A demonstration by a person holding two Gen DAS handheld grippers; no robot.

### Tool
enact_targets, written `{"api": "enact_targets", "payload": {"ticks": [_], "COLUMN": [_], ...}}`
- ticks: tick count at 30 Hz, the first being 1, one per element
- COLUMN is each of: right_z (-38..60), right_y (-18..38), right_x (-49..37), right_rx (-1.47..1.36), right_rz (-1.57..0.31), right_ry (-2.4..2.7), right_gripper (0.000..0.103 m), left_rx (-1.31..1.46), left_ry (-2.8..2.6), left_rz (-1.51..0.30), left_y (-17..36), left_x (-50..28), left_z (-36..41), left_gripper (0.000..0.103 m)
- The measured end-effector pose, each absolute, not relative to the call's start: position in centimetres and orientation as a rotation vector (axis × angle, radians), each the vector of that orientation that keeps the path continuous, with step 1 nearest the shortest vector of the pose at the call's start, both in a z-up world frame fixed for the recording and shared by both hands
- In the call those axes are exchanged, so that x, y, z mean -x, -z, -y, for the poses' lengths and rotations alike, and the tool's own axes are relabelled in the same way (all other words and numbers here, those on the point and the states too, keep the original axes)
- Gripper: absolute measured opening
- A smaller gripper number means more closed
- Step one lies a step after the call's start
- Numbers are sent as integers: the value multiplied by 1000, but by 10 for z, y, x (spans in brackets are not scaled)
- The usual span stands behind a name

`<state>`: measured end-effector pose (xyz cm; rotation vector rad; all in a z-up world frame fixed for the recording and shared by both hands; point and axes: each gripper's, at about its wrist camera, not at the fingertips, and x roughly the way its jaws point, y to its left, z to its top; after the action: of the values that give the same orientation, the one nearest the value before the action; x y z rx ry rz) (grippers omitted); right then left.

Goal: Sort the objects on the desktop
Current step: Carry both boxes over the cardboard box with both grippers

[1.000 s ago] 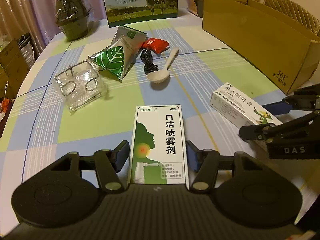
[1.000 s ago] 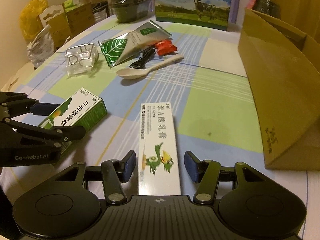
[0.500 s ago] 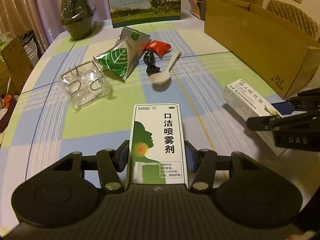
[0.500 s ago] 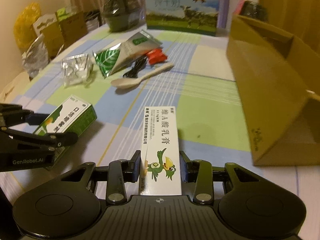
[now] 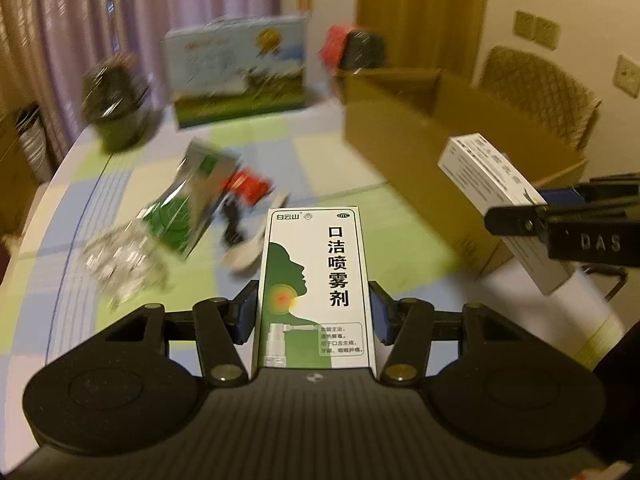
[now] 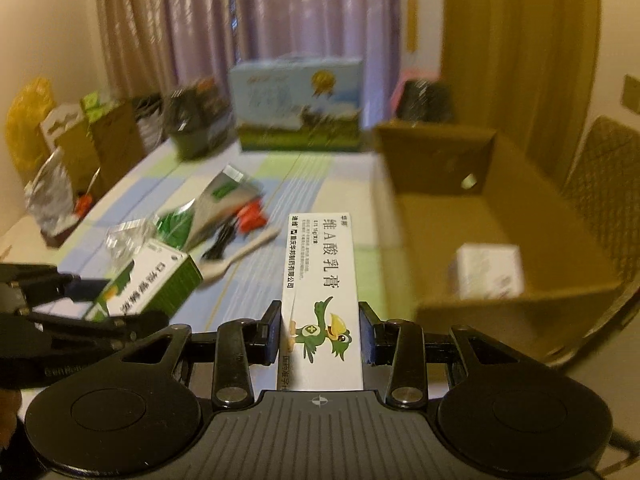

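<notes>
My left gripper (image 5: 313,316) is shut on a green-and-white mouth spray box (image 5: 314,280), held above the table. My right gripper (image 6: 320,334) is shut on a long white ointment box with a green bird (image 6: 322,292), also lifted. In the left wrist view the right gripper (image 5: 576,224) carries the ointment box (image 5: 492,192) near the open cardboard box (image 5: 404,140). In the right wrist view the left gripper (image 6: 72,304) holds the spray box (image 6: 156,280) at lower left. The cardboard box (image 6: 480,216) lies ahead and to the right, with a small white box (image 6: 490,270) inside.
On the checked tablecloth (image 5: 120,184) lie a silver-green pouch (image 5: 188,200), a red packet (image 5: 248,186), a black cable (image 5: 234,224), a white spoon (image 5: 248,252) and a clear plastic holder (image 5: 120,264). A milk carton box (image 5: 240,72) and a dark pot (image 5: 116,108) stand at the back. A chair (image 5: 540,96) is behind the cardboard box.
Both grippers closed on their boxes and lifted them off the table. The views have tilted up and swung toward the cardboard box, with motion blur now.
</notes>
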<state>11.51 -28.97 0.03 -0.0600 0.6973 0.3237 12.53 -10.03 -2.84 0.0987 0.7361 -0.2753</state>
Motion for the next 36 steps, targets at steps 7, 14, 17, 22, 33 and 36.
{"api": "enact_targets", "payload": {"ticks": [7,14,17,22,33,36], "right_z": [344,396,411,431,444,444], "right_y": [-43,-57,-53,-46,-33,-32], "right_x": [-143,-177,-190,-203,-225,-228], "right_rx": [43,25,13,-22,-68,-69], "right_rz": [-627,-611,-619,-641,-655,-658], "right_ry": [-247,-176,-158,-150,-140,-137], "right_gripper": [35,35,35,35,36,35], "left_rx": [-98,-84,-79,-67,-63,-48], "left_ry": [383,457,474,484,478,476], "left_rz": [-658,-622,-622,-629,-649,-653], "left_y": [-11,-30,-30,-29,-16,-13], "left_x": [-147,-176,-190,-211,-231,-234], "left_z": [164,224,246,270,282,281], "left_gripper": [51,51,51,51,51,51]}}
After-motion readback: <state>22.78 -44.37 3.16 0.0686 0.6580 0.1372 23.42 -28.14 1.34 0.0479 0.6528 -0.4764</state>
